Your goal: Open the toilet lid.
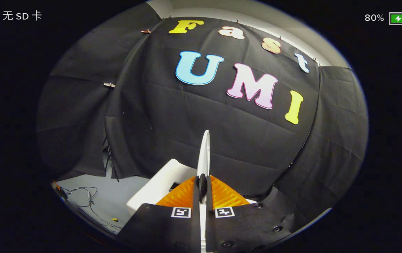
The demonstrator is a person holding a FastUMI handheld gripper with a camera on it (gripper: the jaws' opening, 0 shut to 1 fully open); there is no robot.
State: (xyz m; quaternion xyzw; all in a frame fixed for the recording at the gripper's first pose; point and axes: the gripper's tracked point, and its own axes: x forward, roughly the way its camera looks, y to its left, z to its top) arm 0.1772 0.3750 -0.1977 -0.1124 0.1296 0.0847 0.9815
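The gripper [203,182] is closed on the toilet lid [204,154] — both fingers press against its thin edge from either side, with the lid seen edge-on as a narrow white blade rising straight up from between the fingertips. The lid stands raised and close to upright, well above the white toilet body [158,186], which lies just beyond and to the left of the fingers. Farther left, past the toilet, a loose cable [85,196] trails over the pale floor [109,200] in front of the black cloth wall [151,116].
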